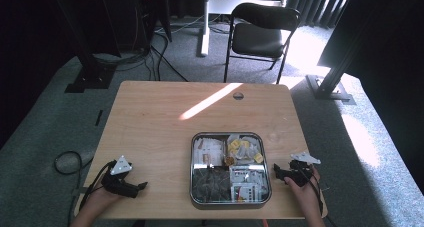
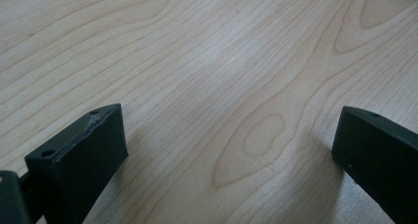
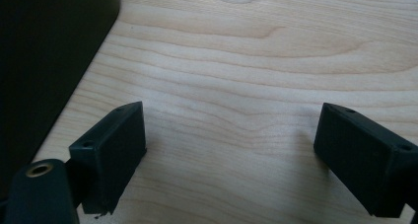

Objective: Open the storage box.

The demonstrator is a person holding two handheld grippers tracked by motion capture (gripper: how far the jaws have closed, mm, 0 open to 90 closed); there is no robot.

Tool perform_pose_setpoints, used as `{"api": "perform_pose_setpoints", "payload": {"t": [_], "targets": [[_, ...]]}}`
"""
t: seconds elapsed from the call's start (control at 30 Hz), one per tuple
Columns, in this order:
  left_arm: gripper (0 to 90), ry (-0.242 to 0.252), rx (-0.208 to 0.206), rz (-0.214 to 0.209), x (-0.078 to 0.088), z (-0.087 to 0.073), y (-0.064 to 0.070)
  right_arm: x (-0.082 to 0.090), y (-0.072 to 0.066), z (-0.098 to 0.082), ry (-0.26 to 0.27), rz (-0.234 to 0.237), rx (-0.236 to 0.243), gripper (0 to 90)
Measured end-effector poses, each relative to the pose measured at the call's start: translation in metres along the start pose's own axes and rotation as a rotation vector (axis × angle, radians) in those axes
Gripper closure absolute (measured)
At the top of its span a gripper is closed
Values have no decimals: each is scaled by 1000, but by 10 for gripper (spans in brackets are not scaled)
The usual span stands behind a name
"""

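A square metal tray (image 1: 192, 162) stands at the front middle of the wooden table (image 1: 150, 127). It holds several packets: white ones (image 1: 210, 149), yellow ones (image 1: 245, 149) and dark ones (image 1: 207, 182). My left gripper (image 1: 142, 186) lies low on the table left of the tray, held by a hand. In the left gripper view the left gripper (image 2: 229, 120) is open over bare wood. My right gripper (image 1: 276, 171) sits just right of the tray. In the right gripper view the right gripper (image 3: 231, 118) is open with nothing between its fingers, and the tray's dark wall (image 3: 44, 61) is at the left.
A cable hole (image 1: 238, 95) and a strip of sunlight (image 1: 210, 101) mark the table's far side. A black folding chair (image 1: 260, 34) stands behind the table. Dark stand feet (image 1: 90, 79) and a coiled cable (image 1: 67, 162) lie on the carpet at the left.
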State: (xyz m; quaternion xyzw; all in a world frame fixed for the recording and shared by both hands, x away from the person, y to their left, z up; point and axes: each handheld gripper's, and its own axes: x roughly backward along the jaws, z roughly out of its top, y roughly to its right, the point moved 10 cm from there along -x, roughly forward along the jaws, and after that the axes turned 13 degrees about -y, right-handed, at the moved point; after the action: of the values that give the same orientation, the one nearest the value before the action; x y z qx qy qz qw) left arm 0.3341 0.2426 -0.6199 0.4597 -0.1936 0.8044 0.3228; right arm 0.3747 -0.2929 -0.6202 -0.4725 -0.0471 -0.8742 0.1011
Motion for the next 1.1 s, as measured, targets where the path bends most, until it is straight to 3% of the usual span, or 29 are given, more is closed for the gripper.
{"api": "perform_pose_setpoints", "payload": {"t": [0.43,0.77,1.1], "targets": [[11,-16,-15,-6,1,0,2,0,0,0,-1,0,1,114],[11,-23,-40,-17,-3,8,11,0,-1,0,-2,2,4,106],[12,20,-67,-30,2,27,17,0,-1,0,-2,2,4,105]]}}
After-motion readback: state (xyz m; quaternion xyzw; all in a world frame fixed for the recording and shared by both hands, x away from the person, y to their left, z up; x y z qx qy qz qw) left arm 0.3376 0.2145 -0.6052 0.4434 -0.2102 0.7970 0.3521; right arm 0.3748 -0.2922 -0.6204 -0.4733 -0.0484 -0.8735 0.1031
